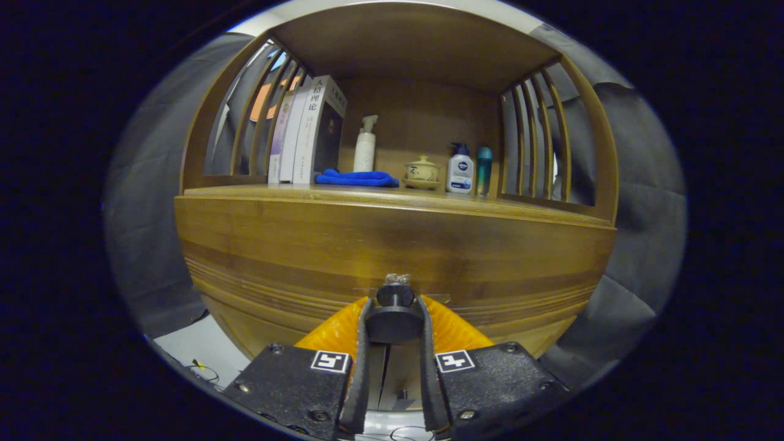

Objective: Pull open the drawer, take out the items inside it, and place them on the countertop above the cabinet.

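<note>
Nearest, the gripper [395, 321] has its two fingers [361, 355] closed on the round dark knob [395, 309] of the wooden drawer front [392, 245], one finger pressing each side of the knob. The drawer front sits flush with the cabinet and no gap shows along its top edge, so the drawer looks shut and whatever lies inside is hidden.

This reads as the first step: the handle is grasped and the pull has yet to begin. The next move calls for a straight draw backward along the drawer's run, keeping the grip firm so the knob does not slip out from between the fingers.

Above the drawer lies the wooden worktop [257, 192], where the items are to go. Further back on it stand a row of upright books [306, 135], a folded blue cloth [358, 178], a white pump bottle [365, 147], a small lidded ceramic cup [422, 171], a white bottle with blue cap [460, 171] and a slim teal bottle [484, 165].
</note>
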A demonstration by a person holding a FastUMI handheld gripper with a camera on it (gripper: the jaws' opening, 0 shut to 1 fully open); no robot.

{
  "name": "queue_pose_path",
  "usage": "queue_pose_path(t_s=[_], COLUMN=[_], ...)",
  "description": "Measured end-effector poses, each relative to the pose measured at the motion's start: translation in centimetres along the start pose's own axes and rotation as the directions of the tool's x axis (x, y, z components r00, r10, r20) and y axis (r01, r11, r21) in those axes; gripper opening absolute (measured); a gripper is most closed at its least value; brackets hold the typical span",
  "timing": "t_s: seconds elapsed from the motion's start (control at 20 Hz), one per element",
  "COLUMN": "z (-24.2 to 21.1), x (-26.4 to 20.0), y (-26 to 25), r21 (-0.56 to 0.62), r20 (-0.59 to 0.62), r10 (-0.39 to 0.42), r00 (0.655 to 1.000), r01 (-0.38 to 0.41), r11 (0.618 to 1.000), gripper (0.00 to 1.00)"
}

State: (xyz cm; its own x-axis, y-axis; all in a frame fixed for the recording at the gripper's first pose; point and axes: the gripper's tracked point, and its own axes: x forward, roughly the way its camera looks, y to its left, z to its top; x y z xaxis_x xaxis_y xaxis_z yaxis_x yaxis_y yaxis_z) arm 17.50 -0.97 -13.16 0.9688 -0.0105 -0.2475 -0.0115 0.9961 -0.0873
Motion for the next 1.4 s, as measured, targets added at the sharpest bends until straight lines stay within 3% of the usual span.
queue_pose_path(t_s=[0.25, 0.35, 0.4, 0.55, 0.65, 0.75, 0.9, 1.05, 1.4], z=[-1.6, -8.1, -11.0, -14.9, -13.8, -9.9, -4.1, -1.3, 0.8], x=[-0.4, -1.5, -2.4, -4.1, -4.5, -4.4, -4.9, -3.8, -1.0], y=[0.0, 1.1, 1.0, -1.0, -2.0, -2.0, -1.7, -1.4, 0.3], r21=[0.011, 0.107, 0.155, 0.209, 0.177, 0.147, 0.088, 0.046, 0.048], r20=[-0.046, -0.229, -0.265, -0.291, -0.237, -0.141, -0.041, -0.001, -0.024], r10=[0.001, 0.036, 0.031, 0.002, -0.017, -0.008, 0.01, 0.002, 0.029], r00=[0.999, 0.973, 0.964, 0.957, 0.971, 0.99, 0.999, 1.0, 0.999], r01=[-0.001, -0.012, 0.011, 0.062, 0.061, 0.029, -0.006, -0.001, -0.028], r11=[1.0, 0.994, 0.988, 0.976, 0.982, 0.989, 0.996, 0.999, 0.998], gripper=[0.37, 0.17, 0.07, 0.05, 0.04, 0.04, 0.41, 0.78, 0.79])
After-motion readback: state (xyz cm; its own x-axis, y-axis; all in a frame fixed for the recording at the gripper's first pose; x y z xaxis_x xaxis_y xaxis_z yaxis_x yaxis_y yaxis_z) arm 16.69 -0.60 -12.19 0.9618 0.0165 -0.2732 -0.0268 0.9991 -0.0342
